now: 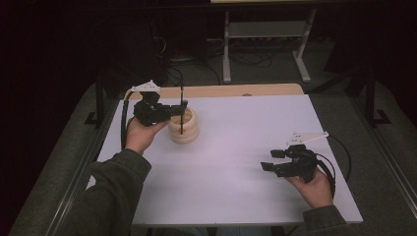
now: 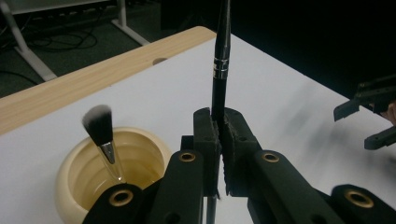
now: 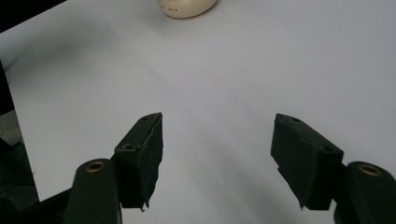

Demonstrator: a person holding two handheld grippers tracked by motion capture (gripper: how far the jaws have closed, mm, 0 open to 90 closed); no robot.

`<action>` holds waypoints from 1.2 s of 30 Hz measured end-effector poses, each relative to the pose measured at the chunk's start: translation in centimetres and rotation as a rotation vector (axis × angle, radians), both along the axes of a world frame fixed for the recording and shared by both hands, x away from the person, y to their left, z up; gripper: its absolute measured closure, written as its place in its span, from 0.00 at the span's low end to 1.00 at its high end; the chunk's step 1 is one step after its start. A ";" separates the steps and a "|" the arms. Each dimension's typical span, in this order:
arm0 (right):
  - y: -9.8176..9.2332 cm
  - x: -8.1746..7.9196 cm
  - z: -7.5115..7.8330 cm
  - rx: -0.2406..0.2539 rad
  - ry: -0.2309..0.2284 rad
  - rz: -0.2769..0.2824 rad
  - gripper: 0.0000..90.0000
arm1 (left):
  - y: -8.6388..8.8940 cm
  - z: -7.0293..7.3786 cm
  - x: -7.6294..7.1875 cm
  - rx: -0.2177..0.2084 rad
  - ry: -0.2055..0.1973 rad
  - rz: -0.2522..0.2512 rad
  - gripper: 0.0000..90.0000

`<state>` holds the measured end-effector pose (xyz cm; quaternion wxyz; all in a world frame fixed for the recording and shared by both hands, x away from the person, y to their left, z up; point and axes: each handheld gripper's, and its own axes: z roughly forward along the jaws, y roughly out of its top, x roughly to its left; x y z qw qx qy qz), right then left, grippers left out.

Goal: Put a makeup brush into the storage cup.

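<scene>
Near the right edge, the right gripper (image 1: 270, 160) hovered with jaws spread, empty. Far left, the left gripper (image 2: 219, 135) clamped 1 upright black brush (image 2: 219, 70) beside the cream cup (image 2: 70, 177); lowering it straight seemed wisest.

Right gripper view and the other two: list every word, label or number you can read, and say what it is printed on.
Nothing can be read with confidence.
Cream cup: a short dark line of print near its base in the right gripper view, too small and blurred to read.
Black brush handle clamped in the left gripper: silver bands, no lettering.
White table, right gripper and the brush standing in the cup: no markings.
</scene>
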<state>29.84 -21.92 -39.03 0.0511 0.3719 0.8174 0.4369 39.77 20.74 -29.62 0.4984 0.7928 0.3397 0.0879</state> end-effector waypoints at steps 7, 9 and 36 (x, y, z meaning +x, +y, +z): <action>-0.1 0.0 0.0 -0.002 -0.002 -0.004 0.36 | 0.6 0.3 0.6 -0.010 0.003 0.030 0.95; -0.1 0.0 0.0 -0.001 -0.003 -0.004 0.36 | 0.8 0.3 0.7 -0.008 0.003 0.036 0.95; 0.0 0.0 0.1 0.003 -0.011 -0.009 0.34 | 1.6 3.5 2.5 -0.011 -0.058 0.099 0.95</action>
